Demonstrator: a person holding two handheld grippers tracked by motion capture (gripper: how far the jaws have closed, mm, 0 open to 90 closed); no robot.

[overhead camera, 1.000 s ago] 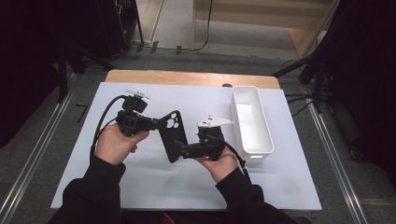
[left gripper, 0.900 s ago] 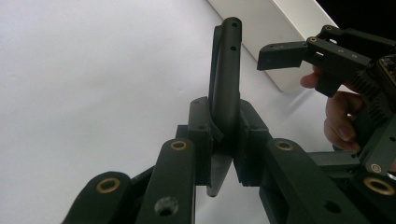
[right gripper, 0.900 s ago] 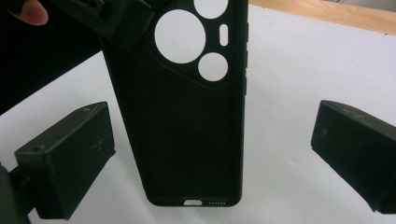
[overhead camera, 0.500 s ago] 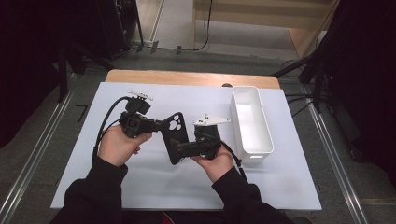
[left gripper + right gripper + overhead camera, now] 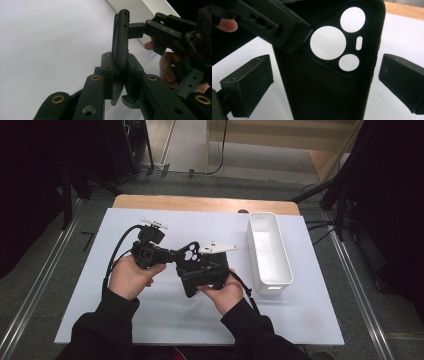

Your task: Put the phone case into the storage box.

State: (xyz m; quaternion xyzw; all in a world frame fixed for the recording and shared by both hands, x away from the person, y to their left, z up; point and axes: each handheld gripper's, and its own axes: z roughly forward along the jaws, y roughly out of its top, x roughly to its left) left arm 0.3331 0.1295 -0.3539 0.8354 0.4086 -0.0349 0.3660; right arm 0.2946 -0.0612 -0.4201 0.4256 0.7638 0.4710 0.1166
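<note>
Your left hand-held gripper (image 5: 172,255) sits left of the black, soft-looking phone case with round camera cut-outs (image 5: 189,265), and its jaws are nearly closed, pinching one long edge of that case. In the left gripper view the case (image 5: 120,42) stands edge-on and upright between the two pads, which press on it from both sides. Your left hand (image 5: 131,276) wraps the gripper body just left of the case, and the cable loops off farther left over the white surface (image 5: 125,320).

The case itself is lifted clear of the surface, between your two hands, camera cut-outs at its far end.

Your right hand-held gripper (image 5: 192,277) comes at the case from its right side, with your right hand (image 5: 225,292) below it. In the right gripper view the case (image 5: 329,85) fills the middle, and the two black pads stand well apart on either side of it, neither touching; those jaws are open around the case, not gripping it.

Right of the case, well apart, the long white rectangular plastic bin (image 5: 270,252) lies on the surface.
</note>
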